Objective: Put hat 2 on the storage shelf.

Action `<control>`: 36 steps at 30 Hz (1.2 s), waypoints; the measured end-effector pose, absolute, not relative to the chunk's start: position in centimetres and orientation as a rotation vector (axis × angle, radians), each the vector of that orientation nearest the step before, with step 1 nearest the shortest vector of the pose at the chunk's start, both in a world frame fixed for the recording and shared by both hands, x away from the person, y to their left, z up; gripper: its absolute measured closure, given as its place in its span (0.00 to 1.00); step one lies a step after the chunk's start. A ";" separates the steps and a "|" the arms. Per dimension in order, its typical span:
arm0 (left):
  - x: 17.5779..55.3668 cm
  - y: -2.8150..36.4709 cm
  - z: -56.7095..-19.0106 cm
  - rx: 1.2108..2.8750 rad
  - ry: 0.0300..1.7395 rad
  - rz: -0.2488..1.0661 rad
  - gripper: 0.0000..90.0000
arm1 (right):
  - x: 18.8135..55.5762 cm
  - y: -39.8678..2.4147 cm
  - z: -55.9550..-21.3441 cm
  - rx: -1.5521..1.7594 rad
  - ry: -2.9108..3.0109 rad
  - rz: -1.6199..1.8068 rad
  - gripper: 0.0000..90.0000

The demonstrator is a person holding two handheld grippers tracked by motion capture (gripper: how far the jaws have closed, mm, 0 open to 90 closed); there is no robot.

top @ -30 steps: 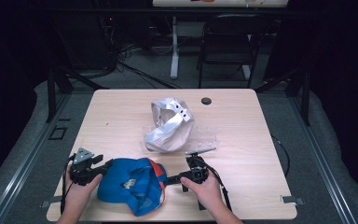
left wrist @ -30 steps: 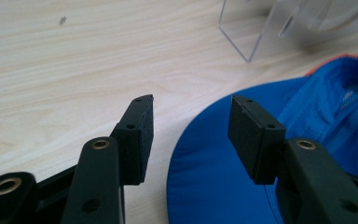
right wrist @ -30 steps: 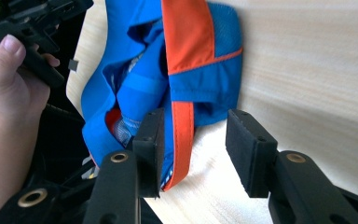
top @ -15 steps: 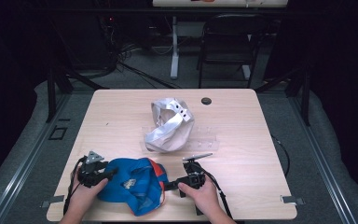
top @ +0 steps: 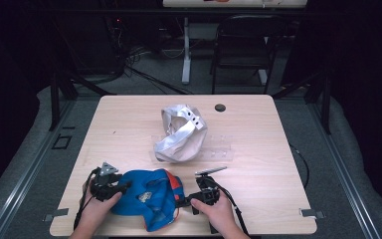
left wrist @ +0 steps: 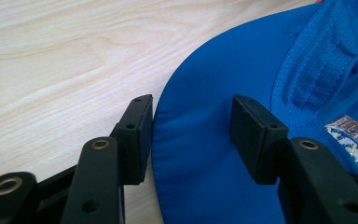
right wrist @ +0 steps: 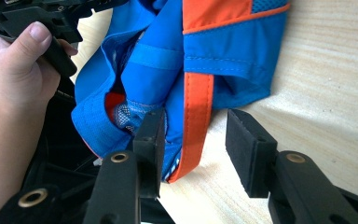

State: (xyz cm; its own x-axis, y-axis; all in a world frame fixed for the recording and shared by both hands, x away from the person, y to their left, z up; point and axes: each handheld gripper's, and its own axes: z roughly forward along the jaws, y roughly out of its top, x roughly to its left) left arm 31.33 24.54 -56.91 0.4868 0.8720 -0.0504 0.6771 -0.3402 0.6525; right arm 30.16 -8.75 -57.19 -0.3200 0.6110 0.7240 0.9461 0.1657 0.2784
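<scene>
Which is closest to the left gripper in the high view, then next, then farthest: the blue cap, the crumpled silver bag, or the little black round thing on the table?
From the left gripper:
1. Blue cap, right beside it, near the front edge.
2. Silver bag, mid-table.
3. Black round thing, far edge, to the right.

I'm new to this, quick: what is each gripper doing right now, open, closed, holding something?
Left gripper: open, jaws astride the blue cap's brim, not pressing.
Right gripper: open, the cap's orange strap between its jaws, not clamped.
</scene>
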 end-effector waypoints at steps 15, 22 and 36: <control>31.1 22.8 -57.0 2.126 1.266 0.404 0.56 | 29.7 -9.2 -58.1 -1.461 -1.952 -0.985 0.75; 31.1 22.7 -57.0 2.128 1.261 0.405 0.56 | 29.5 -9.9 -58.0 -1.470 -1.925 -0.988 0.85; 30.9 21.8 -57.1 2.138 1.217 0.397 0.55 | 30.3 -15.2 -55.6 -1.541 -1.857 -1.053 0.86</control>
State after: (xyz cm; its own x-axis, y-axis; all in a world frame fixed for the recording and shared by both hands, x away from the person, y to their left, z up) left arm 30.91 21.82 -57.08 0.5257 0.8492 -0.0495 0.6565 -0.3680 0.6585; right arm 30.30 -15.22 -55.64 -0.2316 0.5786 0.7820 0.9681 0.0583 0.2436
